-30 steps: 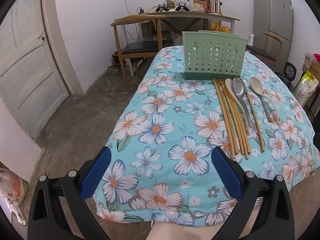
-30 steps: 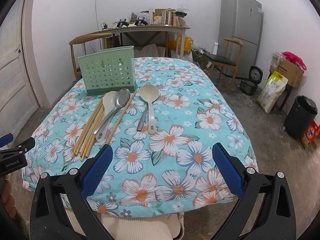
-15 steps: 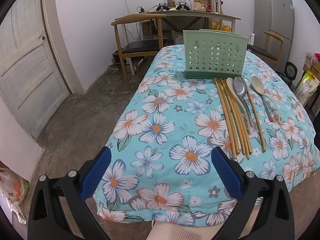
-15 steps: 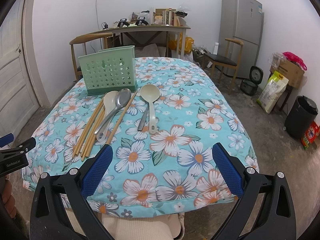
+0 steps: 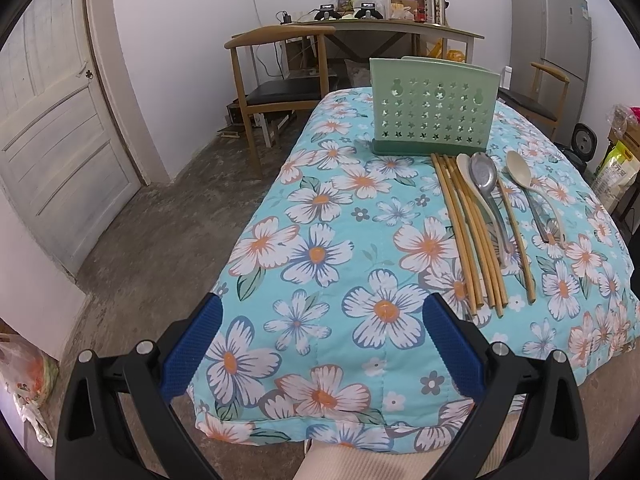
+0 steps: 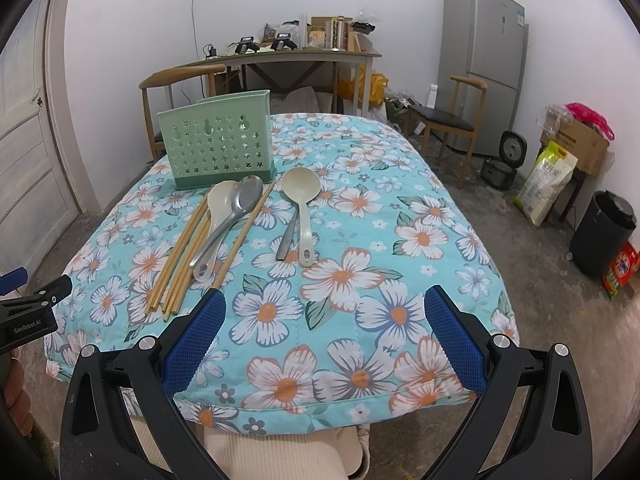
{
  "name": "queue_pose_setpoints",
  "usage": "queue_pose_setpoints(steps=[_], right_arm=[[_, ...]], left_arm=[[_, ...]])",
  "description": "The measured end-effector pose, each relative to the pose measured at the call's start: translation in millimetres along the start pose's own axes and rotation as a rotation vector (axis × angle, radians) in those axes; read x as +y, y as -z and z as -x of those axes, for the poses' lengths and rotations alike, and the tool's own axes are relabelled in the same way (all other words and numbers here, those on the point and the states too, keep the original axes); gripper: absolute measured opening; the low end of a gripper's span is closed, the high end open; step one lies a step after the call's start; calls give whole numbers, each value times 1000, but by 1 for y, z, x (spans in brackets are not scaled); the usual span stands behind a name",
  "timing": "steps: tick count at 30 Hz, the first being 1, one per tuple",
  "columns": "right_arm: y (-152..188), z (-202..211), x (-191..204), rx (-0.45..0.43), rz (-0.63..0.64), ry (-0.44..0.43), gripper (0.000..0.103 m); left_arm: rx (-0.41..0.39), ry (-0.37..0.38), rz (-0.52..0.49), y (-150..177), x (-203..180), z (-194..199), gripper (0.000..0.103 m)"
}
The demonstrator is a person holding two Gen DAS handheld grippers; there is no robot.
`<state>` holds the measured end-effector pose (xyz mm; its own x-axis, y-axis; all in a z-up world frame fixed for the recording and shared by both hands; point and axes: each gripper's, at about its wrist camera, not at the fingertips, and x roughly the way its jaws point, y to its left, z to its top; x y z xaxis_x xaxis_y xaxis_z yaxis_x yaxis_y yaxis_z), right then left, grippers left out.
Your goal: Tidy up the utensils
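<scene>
- Both grippers are empty with jaws spread wide: the left gripper (image 5: 320,344) and the right gripper (image 6: 322,340) hover over the near edge of the worktop (image 6: 460,208), touching nothing.
- Chopsticks (image 6: 188,256) lie in a loose bundle left of centre, tips toward the near edge. A pale spoon (image 6: 216,216) and a metal spoon (image 6: 236,212) rest on the bundle.
- Just to the right, a pale ladle (image 6: 302,204) lies beside a grey metal handle (image 6: 289,238), clear of the bundle.
- A green perforated utensil holder (image 6: 218,146) stands upright toward the far edge, just behind the spoon bowls. No utensil shows above its rim.
- Change over the last second: both views have edged slightly forward; no utensil has shifted.
- Judgement: sorting has not begun. The approach is under way, and the right gripper is better placed for a first pick.
</scene>
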<state>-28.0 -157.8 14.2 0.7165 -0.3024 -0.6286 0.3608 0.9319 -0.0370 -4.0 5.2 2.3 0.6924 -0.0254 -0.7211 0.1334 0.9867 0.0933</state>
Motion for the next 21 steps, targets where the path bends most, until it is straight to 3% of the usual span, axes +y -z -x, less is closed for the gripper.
queue_pose_setpoints(steps=[21], right_arm=[[-8, -10, 8, 14, -5, -11, 95]], left_arm=[[14, -21, -7, -12, 1, -11, 97]])
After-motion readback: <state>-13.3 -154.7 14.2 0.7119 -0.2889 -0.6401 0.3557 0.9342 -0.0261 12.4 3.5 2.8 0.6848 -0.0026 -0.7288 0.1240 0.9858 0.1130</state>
